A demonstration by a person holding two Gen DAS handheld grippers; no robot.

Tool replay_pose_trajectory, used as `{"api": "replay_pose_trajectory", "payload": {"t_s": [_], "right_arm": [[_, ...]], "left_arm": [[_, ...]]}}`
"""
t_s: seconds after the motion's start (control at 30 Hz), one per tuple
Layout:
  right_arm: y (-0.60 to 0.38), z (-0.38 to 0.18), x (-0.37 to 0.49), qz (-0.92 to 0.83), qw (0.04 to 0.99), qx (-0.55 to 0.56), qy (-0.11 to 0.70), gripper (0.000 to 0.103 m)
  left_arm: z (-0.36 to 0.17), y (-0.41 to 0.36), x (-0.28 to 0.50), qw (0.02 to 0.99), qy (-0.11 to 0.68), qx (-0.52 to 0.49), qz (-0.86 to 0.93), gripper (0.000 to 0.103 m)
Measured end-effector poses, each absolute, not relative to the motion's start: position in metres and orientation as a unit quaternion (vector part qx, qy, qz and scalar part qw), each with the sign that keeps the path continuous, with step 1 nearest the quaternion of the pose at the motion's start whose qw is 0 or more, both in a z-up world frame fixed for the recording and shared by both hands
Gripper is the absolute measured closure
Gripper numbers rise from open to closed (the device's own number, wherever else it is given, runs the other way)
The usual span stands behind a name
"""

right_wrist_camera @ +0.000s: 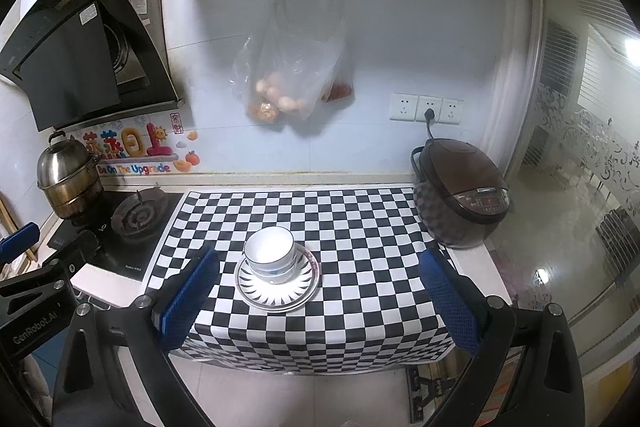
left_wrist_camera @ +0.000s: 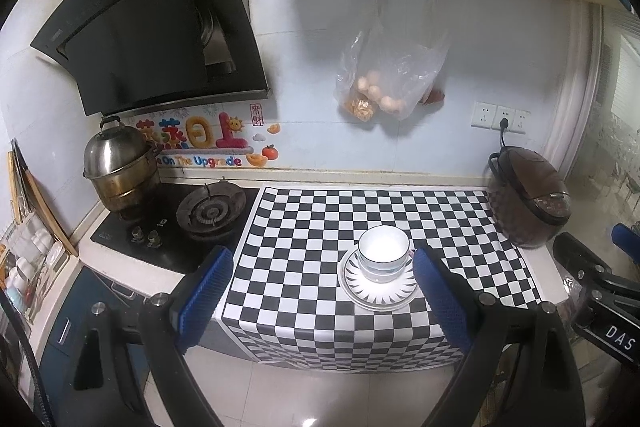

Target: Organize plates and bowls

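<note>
Bowls stacked on plates, all in one pile

White bowls [left_wrist_camera: 383,251] sit nested upright on the stacked plates [left_wrist_camera: 379,291], top plate has a black ray pattern round the rim. Pile's on the checkered surface [left_wrist_camera: 304,227], toward 6 o'clock near the front edge.

Left gripper [left_wrist_camera: 324,291] is spread wide, blue pads [left_wrist_camera: 206,293] well apart, nothing between them, held up in the air and level. Right gripper [right_wrist_camera: 318,289] mirrors it just beside on the right: fingers [right_wrist_camera: 450,297] wide, empty, hovering at the near side.
</note>
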State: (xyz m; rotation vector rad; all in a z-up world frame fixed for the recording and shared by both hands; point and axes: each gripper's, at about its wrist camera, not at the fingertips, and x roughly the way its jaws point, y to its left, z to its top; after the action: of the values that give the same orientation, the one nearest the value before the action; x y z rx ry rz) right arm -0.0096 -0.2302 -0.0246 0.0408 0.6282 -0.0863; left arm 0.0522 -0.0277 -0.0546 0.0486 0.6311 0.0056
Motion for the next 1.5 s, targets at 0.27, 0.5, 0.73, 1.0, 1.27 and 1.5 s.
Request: {"api": "replay_pose_trajectory", "payload": {"t_s": [0.27,0.5,0.73,1.0,1.27,1.5], "right_arm": [[-0.2306,-0.0259,-0.0101,-0.046,0.95,0.02,0.309,0.001],[-0.2294,-0.0264,-0.011,-0.05,0.95,0.022,0.307,0.001],[-0.2282,-0.0268,-0.0115,-0.051,0.95,0.023,0.307,0.001],[-0.2277,-0.0268,-0.0125,-0.052,0.95,0.024,0.308,0.001],[-0.2259,-0.026,-0.0149,-0.055,0.95,0.024,0.306,0.001],[-0.2226,-0.0253,-0.0164,-0.057,0.949,0.026,0.309,0.001]], "left_arm": [[-0.0531,-0.0284,0.0528,0.951,0.307,0.028,-0.003,0.011],[-0.0527,-0.028,0.0517,0.951,0.308,0.026,-0.007,0.011],[-0.0517,-0.0299,0.0514,0.951,0.308,0.03,-0.009,0.011],[-0.0505,-0.0284,0.0516,0.952,0.306,0.029,-0.01,0.011],[-0.0478,-0.0294,0.0497,0.952,0.303,0.028,-0.009,0.011],[-0.0482,-0.0302,0.0507,0.951,0.309,0.027,-0.013,0.011]]}}
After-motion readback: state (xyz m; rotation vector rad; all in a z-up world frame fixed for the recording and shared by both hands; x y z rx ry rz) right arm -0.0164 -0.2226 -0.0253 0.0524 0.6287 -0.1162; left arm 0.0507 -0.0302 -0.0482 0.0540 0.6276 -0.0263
